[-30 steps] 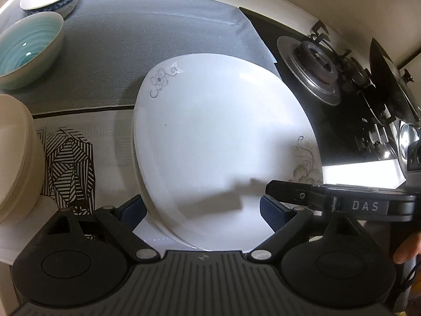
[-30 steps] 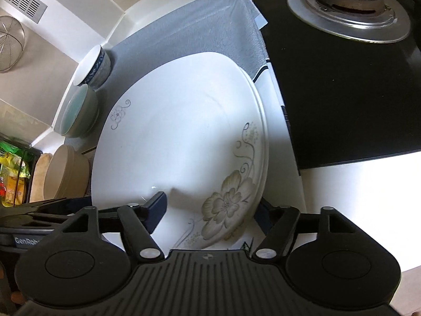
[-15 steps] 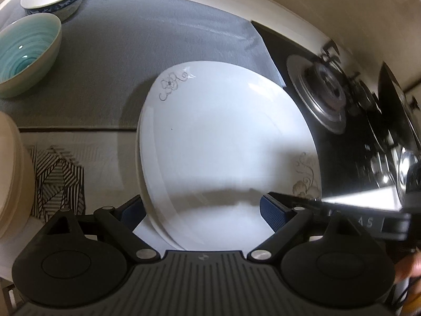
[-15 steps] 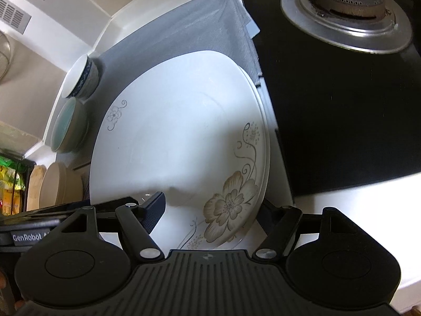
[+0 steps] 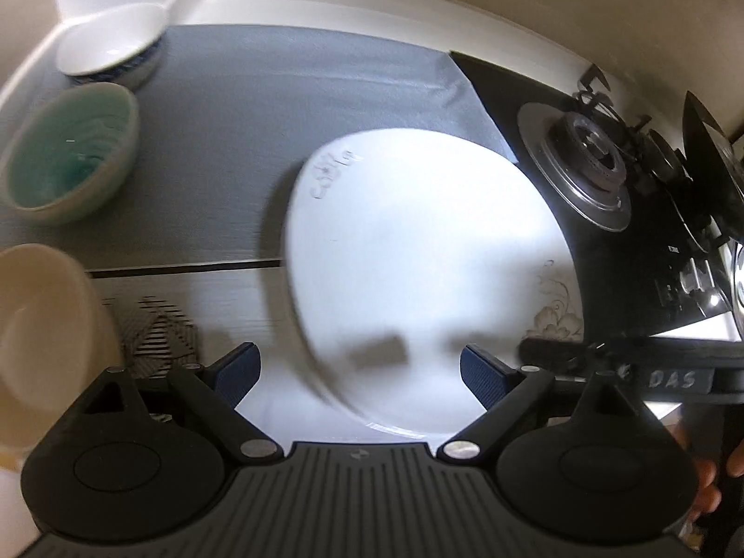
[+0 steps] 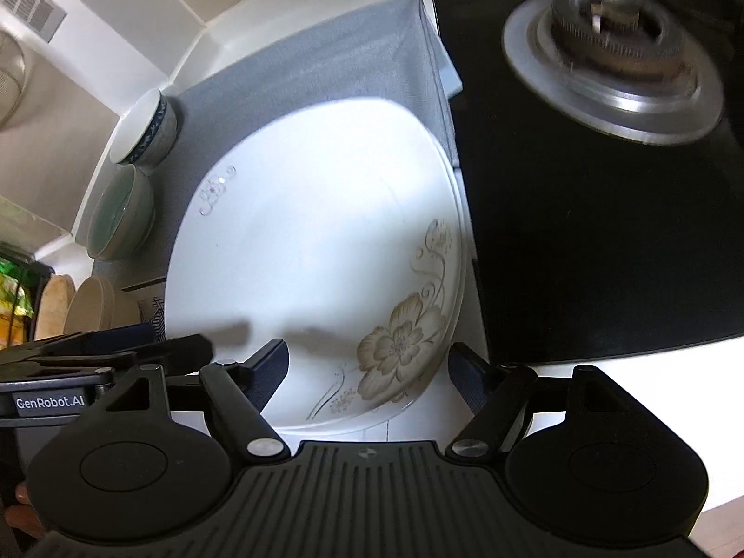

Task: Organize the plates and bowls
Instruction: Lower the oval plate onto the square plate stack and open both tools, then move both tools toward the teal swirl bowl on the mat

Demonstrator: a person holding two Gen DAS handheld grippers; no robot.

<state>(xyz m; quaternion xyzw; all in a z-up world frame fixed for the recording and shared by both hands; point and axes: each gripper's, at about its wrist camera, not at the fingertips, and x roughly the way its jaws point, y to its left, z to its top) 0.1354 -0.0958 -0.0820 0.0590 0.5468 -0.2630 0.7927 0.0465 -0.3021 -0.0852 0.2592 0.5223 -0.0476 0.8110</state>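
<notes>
Left wrist view shows the left gripper [image 5: 360,367] with its fingers [image 5: 239,369] spread wide and nothing between them; they hang over the near rim of the floral plate stack [image 5: 418,255], apart from it as far as the blur allows. The right gripper [image 6: 367,367] is likewise spread and empty, its fingers [image 6: 269,372] flanking the edge that carries the brown flower. Layered rims in the right wrist view suggest at least two plates nested, lying half on the grey mat [image 5: 288,88] and half on the white worktop [image 6: 581,353], close beside the black hob [image 6: 604,232], probably to keep the plates in one pile. Bowls sit apart along the mat's far left: a teal bowl [image 5: 69,158], a blue-patterned white bowl [image 5: 111,46], and a beige bowl stack [image 5: 42,335], which looks like grouping by kind.
</notes>
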